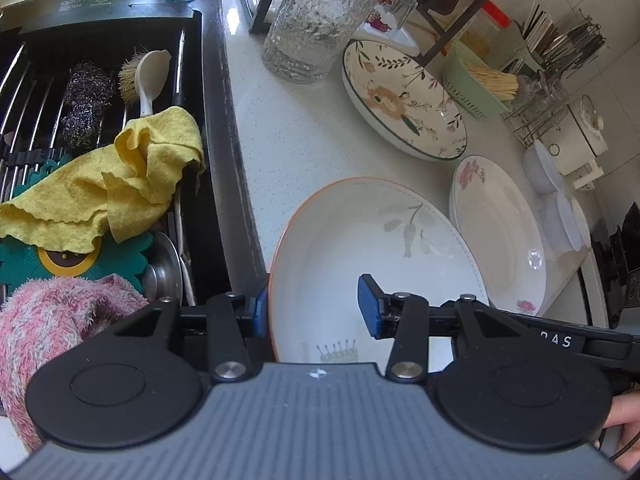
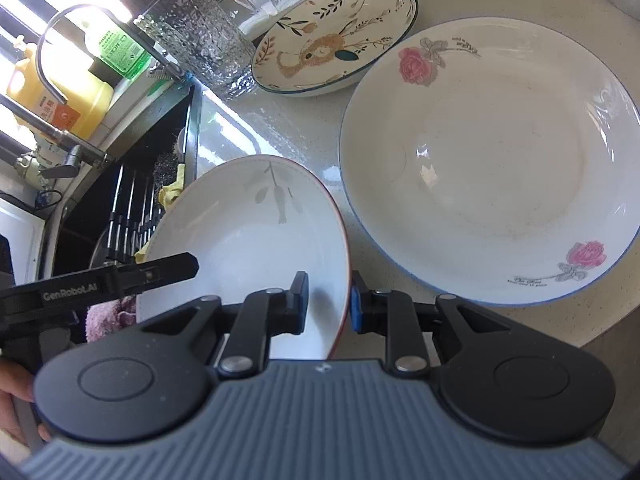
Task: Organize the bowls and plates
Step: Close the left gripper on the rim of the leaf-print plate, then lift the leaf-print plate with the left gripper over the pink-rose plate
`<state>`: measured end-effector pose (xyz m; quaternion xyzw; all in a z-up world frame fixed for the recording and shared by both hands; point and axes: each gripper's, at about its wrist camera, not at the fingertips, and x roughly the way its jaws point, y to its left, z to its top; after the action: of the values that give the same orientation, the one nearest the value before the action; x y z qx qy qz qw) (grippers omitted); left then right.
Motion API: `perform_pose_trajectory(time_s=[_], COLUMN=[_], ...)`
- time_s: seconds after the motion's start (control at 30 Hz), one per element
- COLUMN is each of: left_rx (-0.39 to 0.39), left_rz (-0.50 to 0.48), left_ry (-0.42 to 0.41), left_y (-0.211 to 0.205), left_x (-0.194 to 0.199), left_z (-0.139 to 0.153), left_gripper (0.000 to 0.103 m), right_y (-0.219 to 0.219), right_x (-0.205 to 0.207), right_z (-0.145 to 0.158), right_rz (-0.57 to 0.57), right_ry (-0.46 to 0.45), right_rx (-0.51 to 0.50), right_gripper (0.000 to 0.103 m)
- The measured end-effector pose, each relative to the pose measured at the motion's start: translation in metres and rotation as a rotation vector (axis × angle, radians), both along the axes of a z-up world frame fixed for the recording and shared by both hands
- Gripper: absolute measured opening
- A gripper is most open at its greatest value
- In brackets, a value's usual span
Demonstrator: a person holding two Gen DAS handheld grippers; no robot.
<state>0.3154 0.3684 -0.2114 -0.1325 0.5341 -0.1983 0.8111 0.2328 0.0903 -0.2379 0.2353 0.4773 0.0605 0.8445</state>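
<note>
Counter: kitchen worktop (image 2: 288, 132), pale speckled stone, is carrying everything; sink (image 1: 120, 60) is sitting left of the orange-rimmed plate.
Orange-rimmed plate (image 1: 360, 248): you're holding it from both sides, left rim and right rim. It looks tipped up off the counter, though I can't confirm it's fully clear. My guess is two grips are there to keep a wide, shallow dish from swinging.
Rose plate (image 2: 492, 160): lying flat just right of the orange-rimmed plate, looks like a stack of two. Likely the landing spot.
Floral bowl (image 2: 336, 40): sitting beyond the orange-rimmed plate, near the textured glass (image 2: 200, 36).
Left gripper (image 1: 316, 312): you're straddling the plate's left rim, one pad outside, one inside. Opening is moderate, and I can't tell if it's clamping.
Right gripper (image 2: 328, 304): you're keeping it narrow, pads pinching the plate's right rim.
</note>
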Motion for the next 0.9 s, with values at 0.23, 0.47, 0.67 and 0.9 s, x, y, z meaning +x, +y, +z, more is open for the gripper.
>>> perform_pose_trajectory(time_s=[0.23, 0.47, 0.67, 0.9], left_rx=[-0.009, -0.043, -0.004, 0.028], left_rz=[-0.017, -0.037, -0.08, -0.11], left_ry=[0.014, 0.013, -0.04, 0.01], left_y=[-0.005, -0.029, -0.083, -0.138], left_x=[0.007, 0.021, 0.032, 0.052], left_z=[0.02, 0.043, 0.063, 0.05], left_gripper=[0.049, 0.049, 0.05, 0.05], right_y=[-0.008, -0.037, -0.08, -0.128], right_x=[0.0, -0.001, -0.003, 0.007], right_z=[0.025, 0.044, 0.043, 0.033], right_rz=[-0.018, -0.067, -0.097, -0.111], right_ry=[-0.032, -0.057, -0.062, -0.027], right_rx=[0.01, 0.027, 0.023, 0.022], right_gripper=[0.024, 0.024, 0.024, 0.024])
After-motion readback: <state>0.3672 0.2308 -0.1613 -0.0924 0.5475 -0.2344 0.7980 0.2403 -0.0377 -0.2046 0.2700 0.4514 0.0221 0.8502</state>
